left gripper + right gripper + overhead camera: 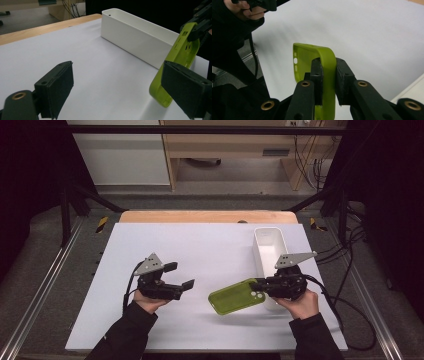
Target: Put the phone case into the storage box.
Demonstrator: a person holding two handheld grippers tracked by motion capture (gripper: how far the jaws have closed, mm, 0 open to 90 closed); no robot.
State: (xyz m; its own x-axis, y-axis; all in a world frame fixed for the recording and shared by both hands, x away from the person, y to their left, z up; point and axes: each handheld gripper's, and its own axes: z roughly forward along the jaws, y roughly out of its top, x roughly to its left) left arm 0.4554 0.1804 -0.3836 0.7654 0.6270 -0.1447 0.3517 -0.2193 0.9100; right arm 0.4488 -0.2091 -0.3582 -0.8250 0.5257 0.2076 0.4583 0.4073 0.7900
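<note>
The right gripper [256, 286] is clamping the green phone case [235, 296] just beside the white bin [270, 245]; the left gripper [181, 276], jaws spread and empty, is idling. Next, probably lifting the case into that 1 bin.

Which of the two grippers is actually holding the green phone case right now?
The right gripper: its jaws are clamped on one end of the green phone case. The left gripper is open, with nothing between its jaws.

In the right gripper view, the right claw [329, 82] covers the near end of the lime-green soft plastic phone case [322, 57], whose lower part runs off the bottom edge. In the left gripper view, the long white plastic bin [135, 37] has its far end hidden behind that case.
</note>
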